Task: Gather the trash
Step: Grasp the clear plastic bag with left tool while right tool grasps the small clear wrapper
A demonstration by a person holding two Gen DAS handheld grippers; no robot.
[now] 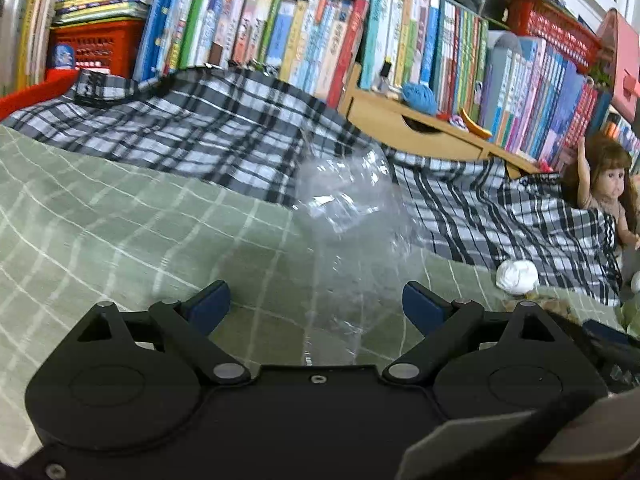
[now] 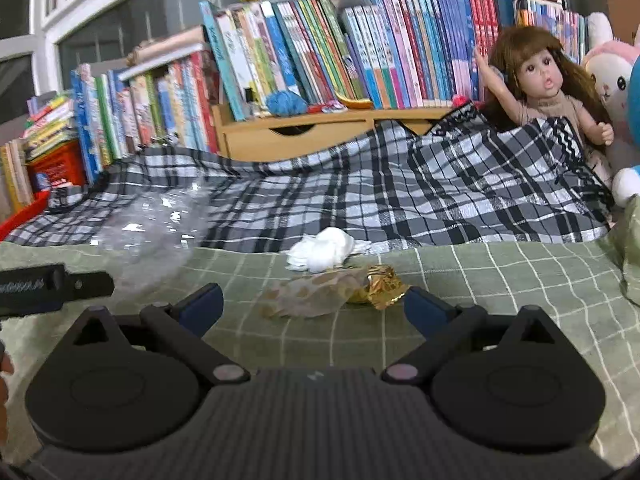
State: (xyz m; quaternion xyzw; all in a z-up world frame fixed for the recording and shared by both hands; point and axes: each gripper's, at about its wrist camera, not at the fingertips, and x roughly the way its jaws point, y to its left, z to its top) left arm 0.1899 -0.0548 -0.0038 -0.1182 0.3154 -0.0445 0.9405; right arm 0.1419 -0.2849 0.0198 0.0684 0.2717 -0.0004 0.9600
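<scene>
A clear crumpled plastic bottle (image 1: 352, 216) lies on the green checked sheet (image 1: 120, 220). Its near end reaches in between the fingers of my left gripper (image 1: 316, 304), which is open, and the blue pads stand clear of it. My right gripper (image 2: 314, 304) is open too. Just ahead of it lie a pale paper wrapper (image 2: 308, 296), a ball of gold foil (image 2: 378, 286) and a white crumpled tissue (image 2: 324, 254); nothing touches its pads. In the right wrist view the bottle (image 2: 156, 232) is at the left. The tissue (image 1: 517, 276) shows at the right of the left wrist view.
A black-and-white plaid cloth (image 2: 360, 192) is bunched behind the trash. Beyond it stand rows of books (image 2: 320, 48) on a wooden drawer shelf (image 2: 320, 132). A doll (image 2: 544, 80) and plush toys (image 2: 616, 76) sit at the right, and a red basket (image 1: 100, 46) stands at the left.
</scene>
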